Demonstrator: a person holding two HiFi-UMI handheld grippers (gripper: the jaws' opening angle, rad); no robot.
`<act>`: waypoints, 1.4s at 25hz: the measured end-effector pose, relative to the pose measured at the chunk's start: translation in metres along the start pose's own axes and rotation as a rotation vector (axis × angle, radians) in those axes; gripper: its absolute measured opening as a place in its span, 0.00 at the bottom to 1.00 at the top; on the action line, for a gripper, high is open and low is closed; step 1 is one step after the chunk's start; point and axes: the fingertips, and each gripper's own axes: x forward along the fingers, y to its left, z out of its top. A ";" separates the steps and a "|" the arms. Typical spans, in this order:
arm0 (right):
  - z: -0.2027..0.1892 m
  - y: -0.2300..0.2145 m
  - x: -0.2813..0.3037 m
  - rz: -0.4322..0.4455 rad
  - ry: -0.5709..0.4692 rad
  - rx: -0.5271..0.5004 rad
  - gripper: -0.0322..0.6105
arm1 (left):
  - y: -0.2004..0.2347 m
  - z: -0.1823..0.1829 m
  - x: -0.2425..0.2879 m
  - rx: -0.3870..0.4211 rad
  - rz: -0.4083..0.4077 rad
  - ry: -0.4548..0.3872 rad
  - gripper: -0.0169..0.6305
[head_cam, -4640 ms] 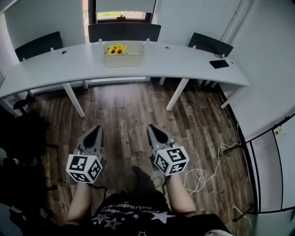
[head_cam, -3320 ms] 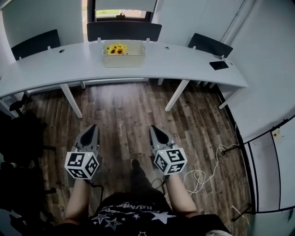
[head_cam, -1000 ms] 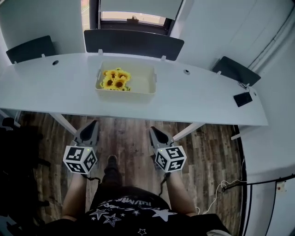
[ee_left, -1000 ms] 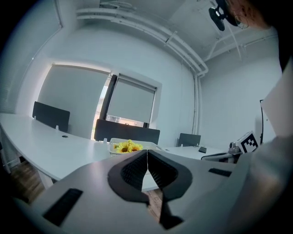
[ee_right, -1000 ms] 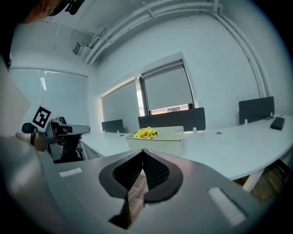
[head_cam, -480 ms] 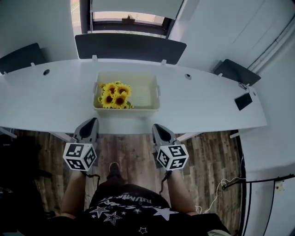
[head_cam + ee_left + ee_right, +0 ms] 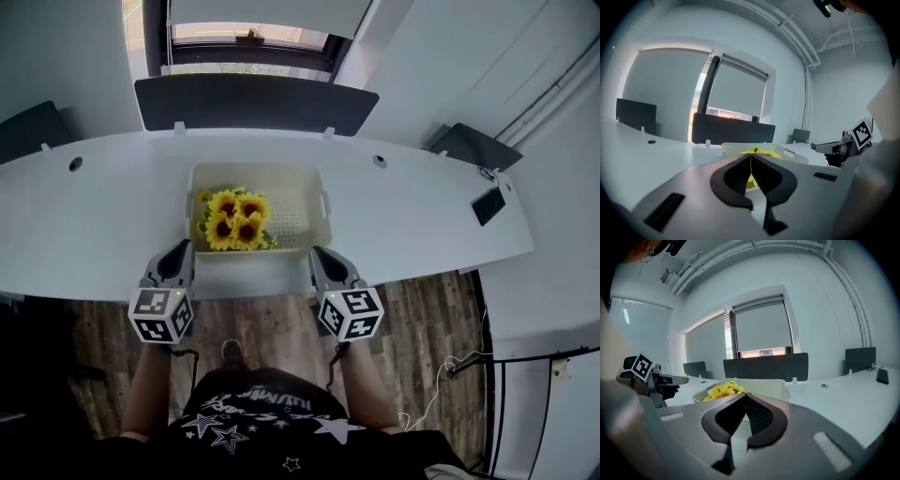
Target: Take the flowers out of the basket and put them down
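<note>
A bunch of yellow sunflowers (image 7: pixel 232 219) lies in the left half of a cream perforated basket (image 7: pixel 302 192) on the long white desk (image 7: pixel 422 216). My left gripper (image 7: pixel 183 249) hovers at the desk's near edge, just left of the basket's front, shut with nothing in it. My right gripper (image 7: pixel 321 255) hangs at the near edge below the basket's right front corner, also shut and empty. In the left gripper view the basket (image 7: pixel 787 153) and flowers (image 7: pixel 761 151) show just beyond the closed jaws. The right gripper view shows the flowers (image 7: pixel 723 390) in the basket (image 7: pixel 764 384) ahead.
Dark divider panels (image 7: pixel 253 101) stand along the desk's far edge, with a window behind. A black phone (image 7: pixel 487 204) lies at the desk's right end. Wood floor (image 7: pixel 422 309) and a white cable (image 7: pixel 441 384) lie below right. The person's legs and dark shirt fill the bottom.
The person has walked up to the desk; the basket and flowers now sit much closer, and both shut grippers have come forward to the desk's near edge.
</note>
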 end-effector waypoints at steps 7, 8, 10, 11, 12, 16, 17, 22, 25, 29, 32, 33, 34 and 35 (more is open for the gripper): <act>0.011 -0.001 0.041 -0.025 0.004 -0.011 0.05 | 0.028 -0.010 0.028 0.024 0.003 0.062 0.04; 0.013 0.000 0.046 -0.022 0.004 -0.015 0.05 | 0.031 -0.011 0.030 0.039 0.009 0.067 0.04; 0.016 0.000 0.053 -0.016 0.003 -0.023 0.05 | 0.036 -0.012 0.035 0.052 0.017 0.080 0.04; 0.016 -0.001 0.055 -0.013 0.003 -0.028 0.05 | 0.037 -0.015 0.038 0.052 0.021 0.089 0.04; 0.015 -0.003 0.057 -0.012 0.005 -0.032 0.05 | 0.039 -0.018 0.041 0.048 0.025 0.099 0.04; 0.014 -0.012 0.067 0.007 0.011 -0.033 0.05 | 0.044 -0.033 0.046 0.022 0.050 0.149 0.04; 0.015 -0.016 0.071 0.017 0.011 -0.030 0.05 | 0.045 -0.036 0.048 0.018 0.054 0.161 0.04; 0.017 -0.027 0.094 0.121 0.049 -0.075 0.05 | 0.046 -0.039 0.053 0.003 0.108 0.190 0.05; 0.012 -0.023 0.108 0.225 0.128 -0.175 0.05 | 0.049 -0.037 0.052 -0.007 0.149 0.188 0.05; 0.005 -0.019 0.125 0.336 0.240 -0.282 0.06 | 0.048 -0.038 0.056 -0.008 0.160 0.193 0.16; -0.012 -0.012 0.131 0.406 0.356 -0.404 0.06 | 0.048 -0.044 0.059 -0.002 0.190 0.220 0.16; -0.017 -0.009 0.132 0.424 0.384 -0.442 0.06 | 0.049 -0.046 0.060 -0.002 0.199 0.226 0.16; -0.023 -0.007 0.133 0.444 0.406 -0.471 0.06 | 0.050 -0.047 0.060 -0.005 0.207 0.232 0.16; -0.028 -0.004 0.135 0.466 0.425 -0.496 0.05 | 0.051 -0.048 0.061 -0.010 0.217 0.238 0.16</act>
